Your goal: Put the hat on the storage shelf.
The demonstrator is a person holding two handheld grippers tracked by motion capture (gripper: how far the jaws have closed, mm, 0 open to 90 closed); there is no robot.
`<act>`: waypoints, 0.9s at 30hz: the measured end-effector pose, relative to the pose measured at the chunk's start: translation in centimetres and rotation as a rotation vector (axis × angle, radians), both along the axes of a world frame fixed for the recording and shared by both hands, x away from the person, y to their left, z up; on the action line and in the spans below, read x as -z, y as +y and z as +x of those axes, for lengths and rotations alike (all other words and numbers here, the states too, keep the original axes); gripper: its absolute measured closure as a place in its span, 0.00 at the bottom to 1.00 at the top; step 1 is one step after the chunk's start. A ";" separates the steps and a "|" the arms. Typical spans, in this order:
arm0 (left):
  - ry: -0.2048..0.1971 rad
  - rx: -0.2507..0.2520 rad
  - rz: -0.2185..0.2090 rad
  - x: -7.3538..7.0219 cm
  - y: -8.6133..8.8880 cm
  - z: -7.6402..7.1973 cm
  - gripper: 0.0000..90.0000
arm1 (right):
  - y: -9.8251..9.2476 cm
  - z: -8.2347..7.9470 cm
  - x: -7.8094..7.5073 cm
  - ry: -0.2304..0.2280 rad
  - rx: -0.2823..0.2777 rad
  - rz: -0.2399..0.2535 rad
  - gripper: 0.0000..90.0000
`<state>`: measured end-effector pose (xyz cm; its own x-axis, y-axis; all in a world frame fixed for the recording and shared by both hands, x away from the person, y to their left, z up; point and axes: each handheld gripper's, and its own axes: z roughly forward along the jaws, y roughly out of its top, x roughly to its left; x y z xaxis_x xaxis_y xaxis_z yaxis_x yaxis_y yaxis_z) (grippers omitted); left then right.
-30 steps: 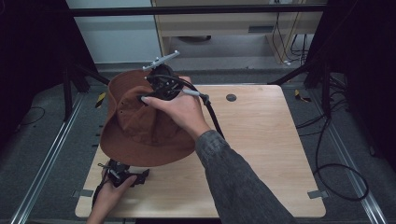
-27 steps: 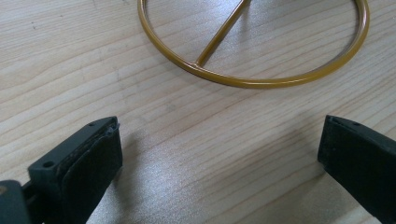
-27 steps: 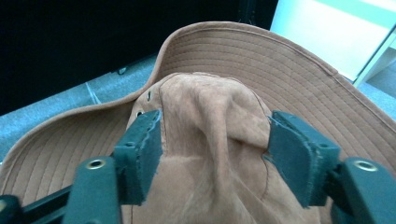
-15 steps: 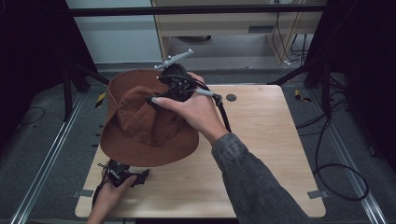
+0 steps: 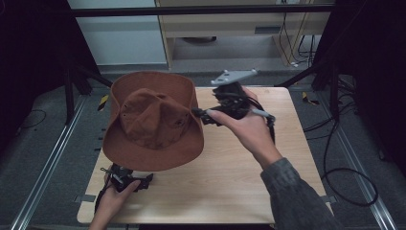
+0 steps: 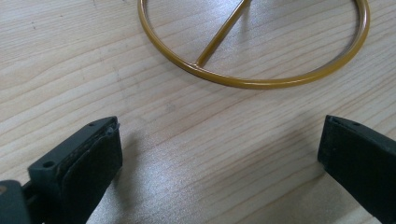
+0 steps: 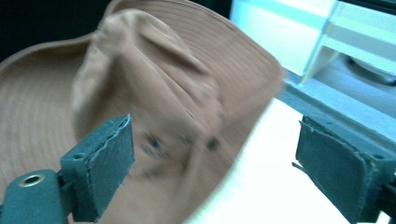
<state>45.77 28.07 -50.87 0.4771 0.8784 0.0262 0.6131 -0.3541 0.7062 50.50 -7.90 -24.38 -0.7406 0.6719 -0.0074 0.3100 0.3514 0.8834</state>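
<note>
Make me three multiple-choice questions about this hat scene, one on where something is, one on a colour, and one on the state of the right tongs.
1. Where does the hat sit on the table?
A. on its left part
B. at its right edge
C. on the floor beside it

2. What colour is the metal ring in the left gripper view?
A. blue
B. mustard yellow
C. white

3. How do the right tongs stand?
A. shut on the hat's brim
B. open, holding nothing
C. shut on a cable

Answers: 1 A, the hat covers the table's left part in the high view. 2 B, the ring lies yellow on the wood. 3 B, the jaws have just been opening, and the right gripper view shows them wide apart with nothing between.
</note>
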 end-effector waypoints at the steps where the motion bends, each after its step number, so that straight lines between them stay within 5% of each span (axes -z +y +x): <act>1: 0.000 0.000 0.000 0.0 0.0 0.0 0.00 | -1.0 -0.2 0.4 0.002 0.017 0.010 0.14; 11: 0.002 -0.004 -0.003 0.0 0.0 -0.1 0.00 | -7.2 -1.8 6.6 0.052 0.125 -0.004 0.15; 19: 0.002 -0.003 -0.002 0.0 0.0 -0.1 0.00 | -10.1 -2.1 14.2 0.139 0.224 0.001 0.14; 27: 0.000 -0.006 -0.006 0.0 -0.1 -0.1 0.00 | -11.4 -2.6 19.9 0.221 0.270 -0.041 0.12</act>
<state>45.71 28.02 -50.88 0.4717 0.8815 0.0210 0.6151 -0.3461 0.7084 47.92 -19.33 -44.23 -0.5229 0.8463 0.1016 0.5785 0.2648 0.7715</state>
